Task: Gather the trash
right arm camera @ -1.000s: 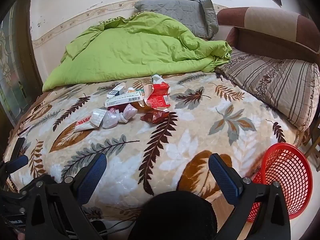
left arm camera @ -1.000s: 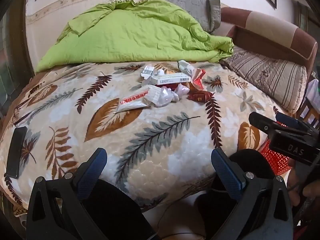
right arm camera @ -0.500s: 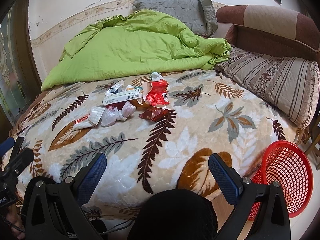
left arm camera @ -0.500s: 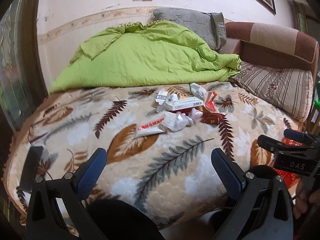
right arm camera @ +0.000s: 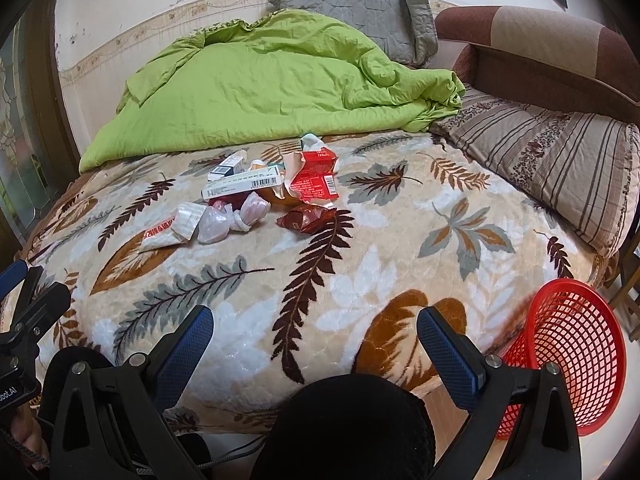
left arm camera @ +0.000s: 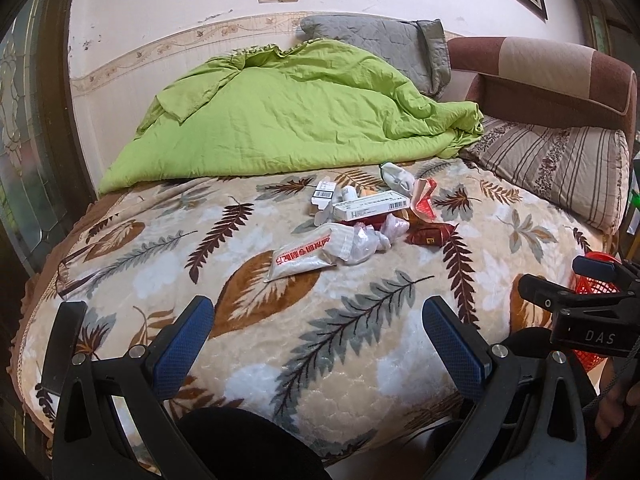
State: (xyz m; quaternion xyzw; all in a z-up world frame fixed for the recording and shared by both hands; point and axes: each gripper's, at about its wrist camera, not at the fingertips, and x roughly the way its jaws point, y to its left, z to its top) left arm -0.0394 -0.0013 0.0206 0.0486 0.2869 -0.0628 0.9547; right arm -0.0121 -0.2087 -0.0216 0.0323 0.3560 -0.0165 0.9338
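A heap of trash lies mid-bed on the leaf-patterned blanket (left arm camera: 360,320): a white pouch with red print (left arm camera: 298,258), a long white box (left arm camera: 370,206), crumpled clear plastic (left arm camera: 366,240), a dark red wrapper (left arm camera: 430,236) and a torn red packet (right arm camera: 314,182). A red mesh basket (right arm camera: 568,364) stands on the floor at the bed's near right corner. My left gripper (left arm camera: 318,340) is open over the near edge of the bed, well short of the heap. My right gripper (right arm camera: 314,344) is open too, nothing between its fingers, with the basket just to its right.
A rumpled green quilt (left arm camera: 288,120) covers the far half of the bed, with a grey pillow (left arm camera: 380,44) behind it. A striped pillow (right arm camera: 552,168) and brown headboard (right arm camera: 540,48) line the right side. A black flat object (left arm camera: 60,344) lies at the near left edge.
The left wrist view has tilted upward and shifted, so the trash heap sits more central and more wall shows. The right gripper's view has barely moved.
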